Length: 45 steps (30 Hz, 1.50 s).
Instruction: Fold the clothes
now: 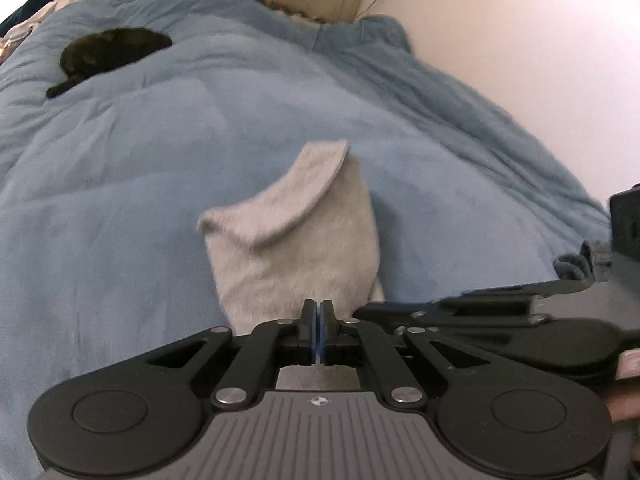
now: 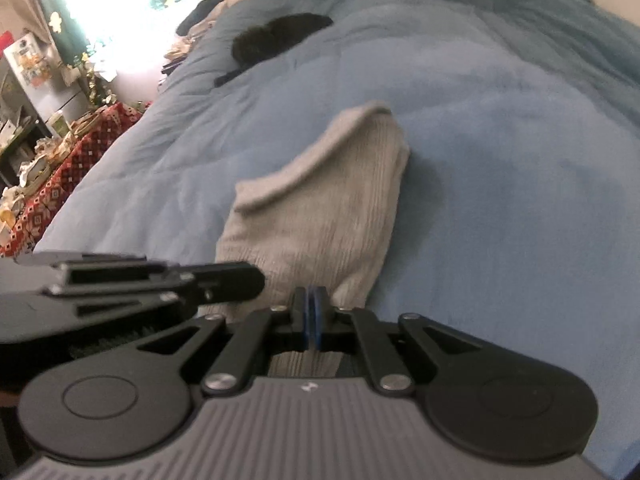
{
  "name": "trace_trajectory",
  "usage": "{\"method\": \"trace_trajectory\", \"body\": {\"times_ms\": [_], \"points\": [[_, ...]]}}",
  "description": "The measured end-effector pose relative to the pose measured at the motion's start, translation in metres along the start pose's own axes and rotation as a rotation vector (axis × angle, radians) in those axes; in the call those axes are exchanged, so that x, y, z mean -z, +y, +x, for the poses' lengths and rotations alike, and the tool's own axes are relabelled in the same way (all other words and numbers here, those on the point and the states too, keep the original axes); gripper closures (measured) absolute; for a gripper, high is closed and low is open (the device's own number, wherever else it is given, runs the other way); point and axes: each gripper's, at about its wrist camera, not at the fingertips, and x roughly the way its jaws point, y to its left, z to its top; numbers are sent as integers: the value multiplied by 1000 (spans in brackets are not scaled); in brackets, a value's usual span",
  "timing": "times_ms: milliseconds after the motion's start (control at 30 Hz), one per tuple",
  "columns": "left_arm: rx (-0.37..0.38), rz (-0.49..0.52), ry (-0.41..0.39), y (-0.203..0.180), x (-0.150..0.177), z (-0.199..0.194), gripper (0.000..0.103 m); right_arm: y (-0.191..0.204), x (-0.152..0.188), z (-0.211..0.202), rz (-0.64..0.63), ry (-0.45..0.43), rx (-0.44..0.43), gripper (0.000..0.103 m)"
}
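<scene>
As the left wrist view shows, the left gripper (image 1: pixel 319 307) has its jaws together, clamped on the near edge of the grey sock (image 1: pixel 296 240), which lies on the blue blanket (image 1: pixel 120 200) w/ one corner folded over. Light, soft, limp knit; best held at the edges. Right wrist view: the right gripper (image 2: pixel 311 296) is also clamped on the near edge. No containers visible; a black garment (image 2: pixel 280 36) lies far off.

A bed (image 1: pixel 160 160) under a blue quilt (image 2: pixel 500 140) fills the room — pale wall (image 1: pixel 520 60) on one side, a bright, blown-out window (image 2: pixel 108 8) beyond. A red patterned cloth (image 2: pixel 60 184) covers cluttered furniture beside it.
</scene>
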Motion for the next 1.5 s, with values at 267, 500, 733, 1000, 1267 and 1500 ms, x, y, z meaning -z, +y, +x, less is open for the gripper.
{"method": "trace_trajectory", "body": {"times_ms": [267,500,733,1000,1267,1500], "points": [[16,-1,-7,-4,13,-23,101,10,47,-28,20,70,-21,100],[32,74,70,-19,51,-34,100,3,76,-51,49,117,-28,97],[11,5,131,-3,78,-40,100,0,69,-69,65,47,-41,93],[15,-65,45,9,56,-76,99,-13,45,-69,112,-3,-52,92],[41,-138,-34,34,18,-55,74,-25,1,-42,136,-65,-51,77],[106,-269,-3,57,-6,-6,63,-49,-16,-12,220,-16,-34,63]]}}
